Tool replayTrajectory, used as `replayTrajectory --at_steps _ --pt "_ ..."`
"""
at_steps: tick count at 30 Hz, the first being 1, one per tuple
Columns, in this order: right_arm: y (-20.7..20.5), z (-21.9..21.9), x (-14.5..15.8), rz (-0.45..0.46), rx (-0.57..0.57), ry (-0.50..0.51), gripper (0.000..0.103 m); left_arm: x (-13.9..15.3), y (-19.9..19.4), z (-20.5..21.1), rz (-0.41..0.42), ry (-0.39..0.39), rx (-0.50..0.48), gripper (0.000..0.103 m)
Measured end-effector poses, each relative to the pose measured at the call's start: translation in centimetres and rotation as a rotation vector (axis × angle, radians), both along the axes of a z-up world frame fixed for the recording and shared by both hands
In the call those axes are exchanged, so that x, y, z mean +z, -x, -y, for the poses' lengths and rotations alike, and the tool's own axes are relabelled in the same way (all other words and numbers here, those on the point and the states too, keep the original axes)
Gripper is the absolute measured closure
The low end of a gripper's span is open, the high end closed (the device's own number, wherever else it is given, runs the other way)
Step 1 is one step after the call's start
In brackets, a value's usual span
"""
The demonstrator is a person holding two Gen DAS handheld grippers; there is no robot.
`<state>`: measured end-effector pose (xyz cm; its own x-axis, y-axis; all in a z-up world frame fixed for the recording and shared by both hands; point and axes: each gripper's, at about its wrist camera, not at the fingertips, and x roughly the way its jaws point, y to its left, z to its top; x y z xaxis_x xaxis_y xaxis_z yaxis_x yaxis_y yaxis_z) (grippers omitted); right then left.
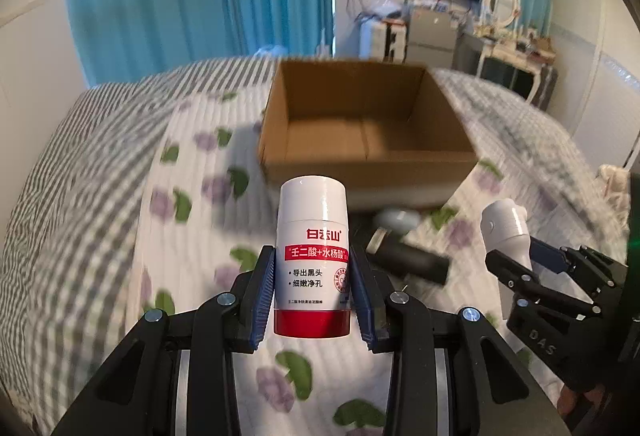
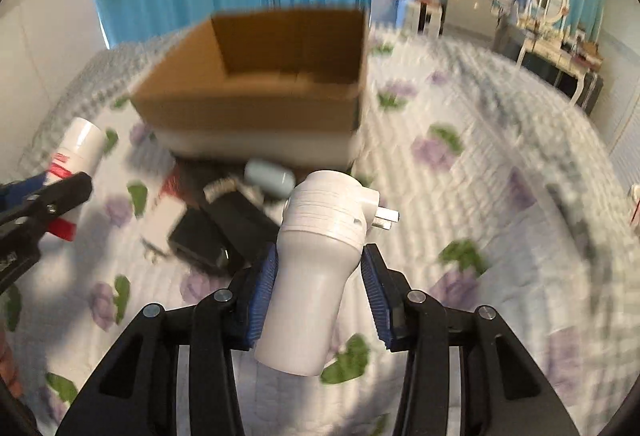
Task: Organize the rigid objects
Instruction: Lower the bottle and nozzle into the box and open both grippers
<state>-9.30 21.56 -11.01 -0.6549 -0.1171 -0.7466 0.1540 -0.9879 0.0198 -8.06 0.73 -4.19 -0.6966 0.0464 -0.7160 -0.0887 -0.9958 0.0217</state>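
Rigid objects: a white bottle (image 1: 312, 256) with a red base and a white plug-in device (image 2: 320, 264) with metal prongs, both lifted above the bed (image 1: 100, 196), on the near side of the cardboard box (image 1: 360, 124).
Left gripper (image 1: 313, 296): jaws closed onto the white bottle's sides, holding it upright.
Right gripper (image 2: 318, 300): jaws closed on the plug-in device's narrow stem, head tilted toward the box.
Cardboard box: open-topped, looks empty from the left wrist view; it rests on the floral quilt.
Still on the bed: a pale blue case (image 2: 269, 178) and a heap of black and white items (image 2: 208, 232), just in front of the box's near wall.
Step in hand: likely carrying both picked items to the box.
Next move: each gripper needs to clear the near wall, come over the opening, then part its jaws low inside so nothing bounces out.
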Motion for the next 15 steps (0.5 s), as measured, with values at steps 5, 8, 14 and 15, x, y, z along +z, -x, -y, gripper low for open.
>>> replayTrajectory --at_steps 5,8,14,15 --pt "1.8 0.0 6.4 -0.139 0.039 -0.013 0.06 4.4 3.2 -0.6 -0.046 -0.013 -0.036 0.067" --pt "3.4 0.4 10.1 -0.213 0.076 -0.017 0.06 6.2 6.5 -0.9 -0.045 -0.016 -0.047 0.067" --pt "9.0 1.7 12.4 -0.262 0.121 0.019 0.06 5.6 13.3 -1.6 -0.013 0.053 -0.037 0.067" --pt "10.0 1.9 12.3 -0.266 0.122 0.02 0.06 5.0 14.3 -1.7 0.001 0.06 -0.031 0.067"
